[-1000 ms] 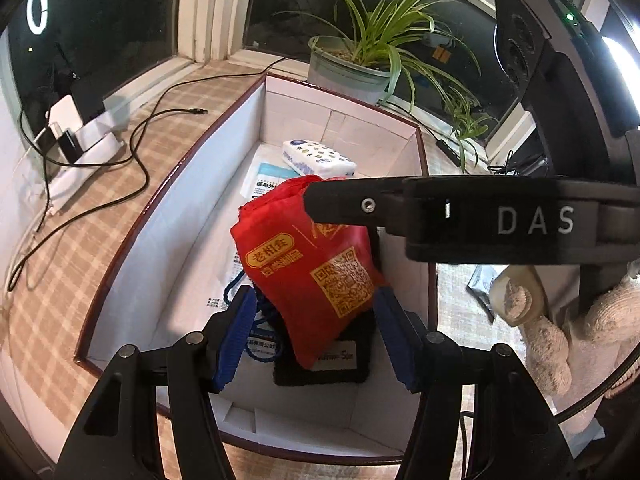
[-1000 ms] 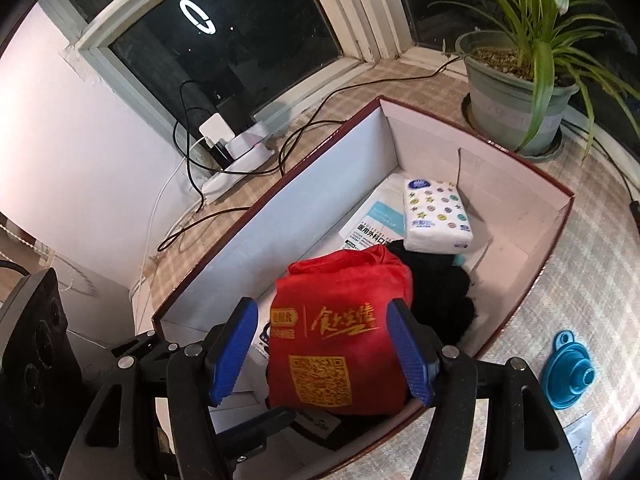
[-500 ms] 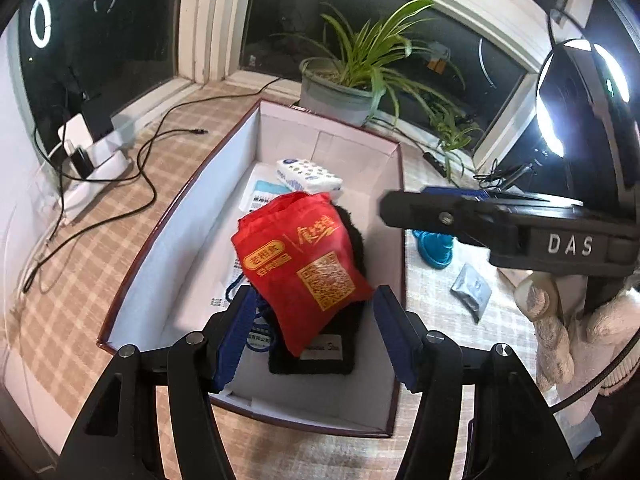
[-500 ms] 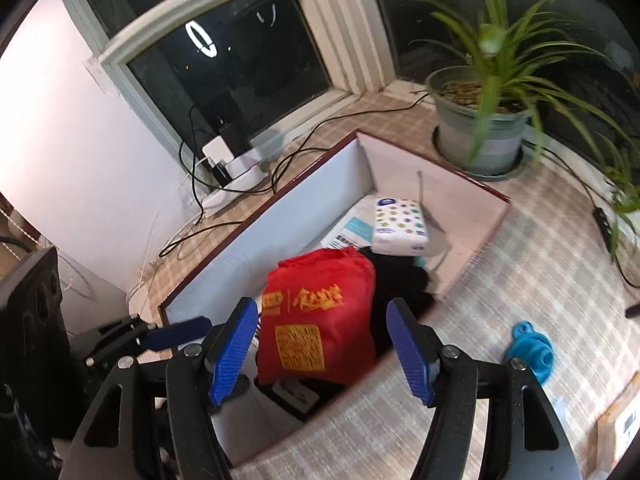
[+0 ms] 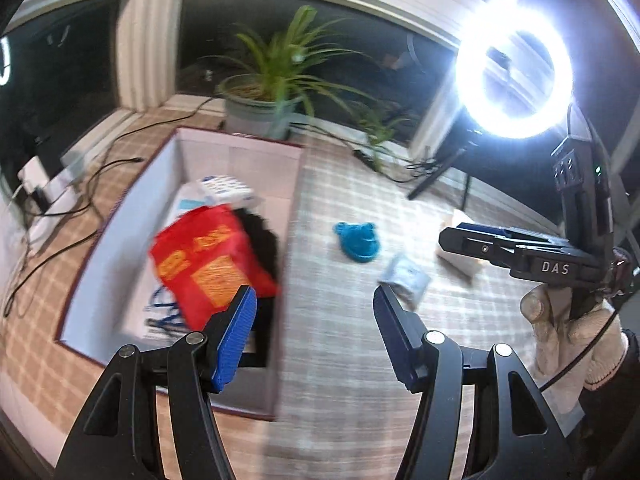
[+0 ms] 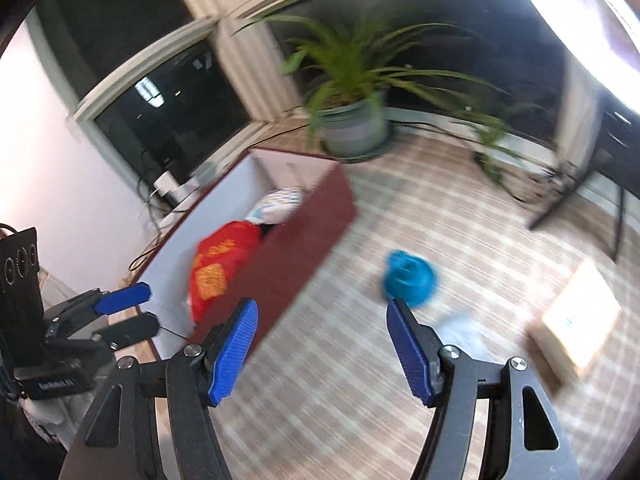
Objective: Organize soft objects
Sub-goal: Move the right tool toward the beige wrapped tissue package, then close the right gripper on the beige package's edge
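Note:
A red printed bag [image 5: 208,256] lies in the white-lined, dark-red box [image 5: 298,184] on top of a black soft thing [image 5: 262,236]. A patterned tissue pack [image 5: 226,190] sits behind them. My left gripper [image 5: 314,300] hangs open over the box's right wall, with nothing between its fingers. My right gripper [image 6: 322,312] is open too, above the checked cloth right of the box [image 6: 304,248], and holds nothing. A blue silicone funnel [image 6: 408,278] lies just beyond its right finger. The right wrist view shows the red bag [image 6: 218,260] and the left gripper [image 6: 136,314] at far left.
A small grey packet [image 5: 404,278] and a white carton [image 5: 460,256] lie right of the blue funnel [image 5: 358,240]. A potted plant [image 5: 260,112] stands behind the box. A ring light [image 5: 514,76] glares at upper right. Cables and a charger [image 5: 36,188] lie left of the box.
Both grippers pulled back and swung right, away from the box; the right one now hangs over the cloth near the funnel. The red bag stays in the box. Jaw widths are unchanged.

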Tool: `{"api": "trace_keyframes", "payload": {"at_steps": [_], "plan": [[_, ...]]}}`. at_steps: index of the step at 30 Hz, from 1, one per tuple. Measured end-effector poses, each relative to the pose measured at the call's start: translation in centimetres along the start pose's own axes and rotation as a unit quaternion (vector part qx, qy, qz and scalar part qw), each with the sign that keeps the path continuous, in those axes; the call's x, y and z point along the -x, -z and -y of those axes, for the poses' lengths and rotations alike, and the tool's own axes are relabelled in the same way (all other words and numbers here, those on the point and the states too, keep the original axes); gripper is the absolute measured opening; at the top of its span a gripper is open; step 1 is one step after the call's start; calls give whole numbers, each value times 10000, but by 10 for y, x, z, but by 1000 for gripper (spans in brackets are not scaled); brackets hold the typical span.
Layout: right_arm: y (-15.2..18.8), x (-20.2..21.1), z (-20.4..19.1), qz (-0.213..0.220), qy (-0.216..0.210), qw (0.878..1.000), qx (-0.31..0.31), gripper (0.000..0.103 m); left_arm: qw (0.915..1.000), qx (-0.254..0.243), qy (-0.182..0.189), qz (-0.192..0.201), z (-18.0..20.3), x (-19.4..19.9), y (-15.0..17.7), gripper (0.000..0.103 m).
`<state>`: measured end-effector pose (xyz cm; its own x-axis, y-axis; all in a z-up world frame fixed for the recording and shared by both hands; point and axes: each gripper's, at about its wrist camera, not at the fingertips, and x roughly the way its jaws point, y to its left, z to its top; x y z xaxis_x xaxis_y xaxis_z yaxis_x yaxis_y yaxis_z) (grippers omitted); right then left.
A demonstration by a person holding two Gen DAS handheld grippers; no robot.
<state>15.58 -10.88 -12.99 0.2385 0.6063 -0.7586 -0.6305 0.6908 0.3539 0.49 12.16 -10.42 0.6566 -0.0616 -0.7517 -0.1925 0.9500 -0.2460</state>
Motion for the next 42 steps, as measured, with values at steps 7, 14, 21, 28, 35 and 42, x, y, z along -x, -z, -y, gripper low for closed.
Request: {"api": "trace_keyframes", "payload": {"at_steps": [7,14,21,28,35,42], "plan": [[29,49,63,352,400,9969,-574,64,9984,-348,443,-36,50,-11,-1,61],[47,83,131,499,672,9897,-1165,72,9924,-660,1017,-212,110,-46,-5,61],[53,83,194,365,913,9819,-1621,72,9852,-945,1337,-498,167,-96,-13,67],[52,60,243,315,664,9721,-2227,72,9781,-1146,1533,-819,204,-159,-25,67],[48,33,271,182,300,9658,-2567,72,9708,-1065,1746,-1253,219,-216,-29,67],[42,13,283,27,-12,9621,-2725,72,9661,-1168,1827,-1402,231,-243,-33,67]]}}
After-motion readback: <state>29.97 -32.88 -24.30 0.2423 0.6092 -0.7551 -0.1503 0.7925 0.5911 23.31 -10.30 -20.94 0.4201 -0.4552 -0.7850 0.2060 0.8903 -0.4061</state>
